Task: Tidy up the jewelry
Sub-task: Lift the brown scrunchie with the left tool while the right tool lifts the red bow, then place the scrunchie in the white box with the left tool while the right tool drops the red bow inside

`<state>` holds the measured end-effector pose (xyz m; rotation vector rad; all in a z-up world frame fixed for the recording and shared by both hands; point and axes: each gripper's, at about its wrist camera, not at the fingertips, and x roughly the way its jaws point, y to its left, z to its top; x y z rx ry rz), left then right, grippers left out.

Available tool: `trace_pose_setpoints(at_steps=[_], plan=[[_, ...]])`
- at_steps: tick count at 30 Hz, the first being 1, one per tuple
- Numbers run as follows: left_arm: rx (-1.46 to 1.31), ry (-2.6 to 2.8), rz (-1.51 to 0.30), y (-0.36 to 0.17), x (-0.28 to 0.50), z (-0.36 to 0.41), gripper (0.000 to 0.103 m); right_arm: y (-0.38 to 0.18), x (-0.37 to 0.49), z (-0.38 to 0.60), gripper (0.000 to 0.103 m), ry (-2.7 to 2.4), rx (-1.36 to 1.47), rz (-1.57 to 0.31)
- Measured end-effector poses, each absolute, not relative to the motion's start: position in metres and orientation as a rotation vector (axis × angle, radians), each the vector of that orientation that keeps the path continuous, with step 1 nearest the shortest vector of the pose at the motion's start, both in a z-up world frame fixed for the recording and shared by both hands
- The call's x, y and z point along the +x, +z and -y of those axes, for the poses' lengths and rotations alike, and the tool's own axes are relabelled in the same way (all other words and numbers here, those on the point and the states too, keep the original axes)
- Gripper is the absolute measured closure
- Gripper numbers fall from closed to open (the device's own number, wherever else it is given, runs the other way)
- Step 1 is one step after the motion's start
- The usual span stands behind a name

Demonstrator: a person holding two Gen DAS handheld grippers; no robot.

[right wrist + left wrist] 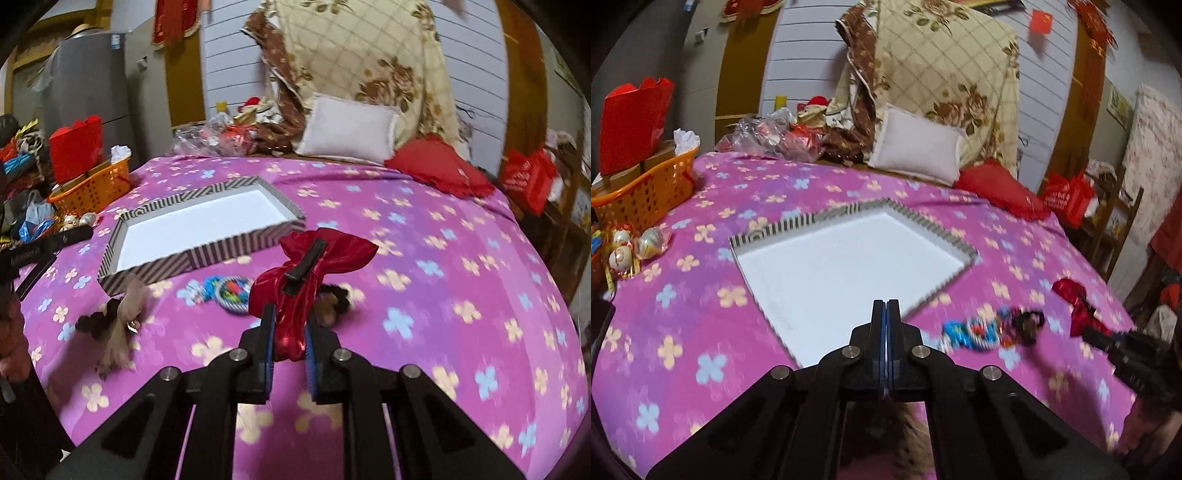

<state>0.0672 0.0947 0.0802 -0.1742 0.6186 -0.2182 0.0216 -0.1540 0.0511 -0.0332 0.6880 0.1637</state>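
A shallow box [846, 266] with a striped rim and white floor lies on the pink flowered bedspread; it also shows in the right wrist view [199, 221]. My right gripper [290, 325] is shut on a red satin bow hair clip [314, 266], held above the bed; the bow shows in the left wrist view [1075, 302]. My left gripper [886, 310] is shut, over the box's near corner, with a furry beige and brown hair piece [118, 325] hanging from it. A blue beaded piece [229, 290] and a dark furry piece [332, 299] lie on the bed.
An orange basket [646, 192] with a red bag stands at the left bed edge, small ornaments [631, 247] beside it. A white pillow [919, 147], red cushion [1001, 188], folded quilt and plastic bags lie at the bed's far end.
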Motion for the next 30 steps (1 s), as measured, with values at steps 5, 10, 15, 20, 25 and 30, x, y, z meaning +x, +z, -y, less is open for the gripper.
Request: trace_pose_setpoints(at_steps=[5,10,15,20,25,30], plan=[[-0.243,-0.211,-0.617,0.08,0.068,-0.118,0.103,0.052,0.032,0.148,0.089,0.178,-0.04,-0.669],[-0.212,-0.267,-0.718,0.052,0.05,-0.095,0.087,0.029,0.031,0.148,0.089,0.19,-0.02,-0.72],[-0.093,-0.287,-0.803,0.02,0.048,-0.051,0.071,0.03,0.02,0.143,0.089,0.215,-0.045,-0.702],[-0.049,-0.226,-0.904,-0.011,0.057,-0.042,0.073,0.028,0.016,0.14,0.089,0.233,-0.055,-0.705],[-0.114,-0.239,-0.841,0.008,0.041,-0.06,0.087,0.032,0.013,0.141,0.089,0.237,-0.055,-0.687],[-0.277,-0.388,-0.745,0.033,0.022,-0.083,0.087,0.035,0.012,0.144,0.089,0.236,-0.041,-0.674]])
